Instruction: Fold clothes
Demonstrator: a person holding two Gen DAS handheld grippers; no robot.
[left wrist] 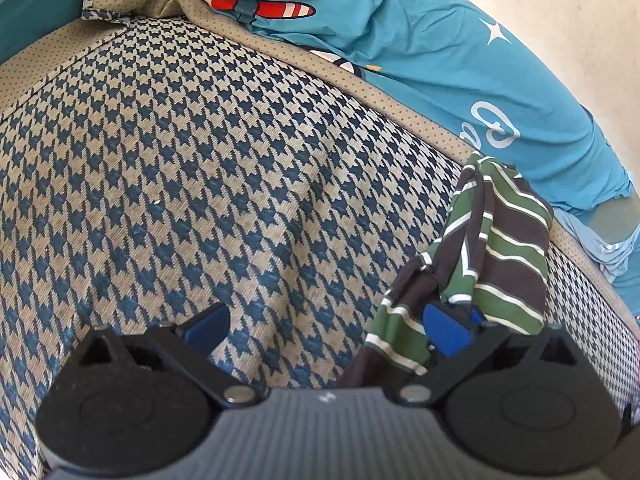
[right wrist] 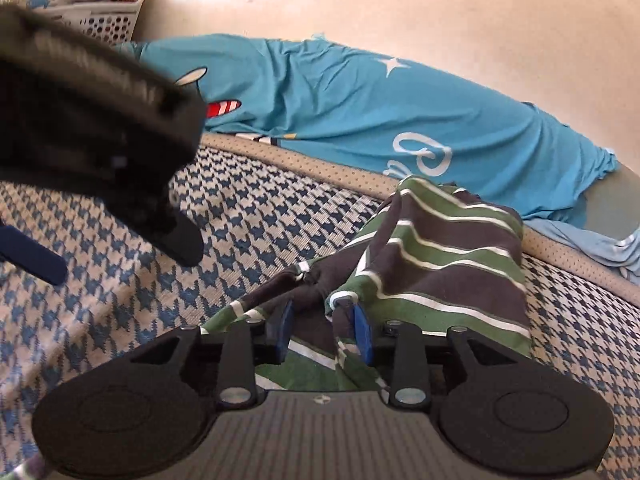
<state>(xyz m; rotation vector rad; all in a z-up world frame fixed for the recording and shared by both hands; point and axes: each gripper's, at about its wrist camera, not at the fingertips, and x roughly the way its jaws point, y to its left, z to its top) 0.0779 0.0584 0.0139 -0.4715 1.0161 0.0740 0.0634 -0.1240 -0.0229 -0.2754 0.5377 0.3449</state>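
Note:
A striped garment (right wrist: 448,264) in green, dark brown and white lies bunched on a houndstooth blanket (right wrist: 260,216). In the right wrist view my right gripper (right wrist: 322,334) is shut on a dark fold of this garment, which runs up between its blue pads (right wrist: 362,336). My left gripper (left wrist: 328,330) stands wide open over the blanket (left wrist: 200,160), with nothing between its fingers. The garment (left wrist: 504,248) hangs against the outer side of its right fingertip (left wrist: 446,334). Blurred, the left gripper (right wrist: 108,254) also fills the right wrist view's upper left, just left of the garment.
A teal sheet (left wrist: 400,40) printed with a red-and-white aeroplane and white stars lies bunched along the blanket's far edge, against a cream wall (right wrist: 400,0). A white perforated laundry basket (right wrist: 108,20) stands in the far left corner. The blanket spreads flat to the left.

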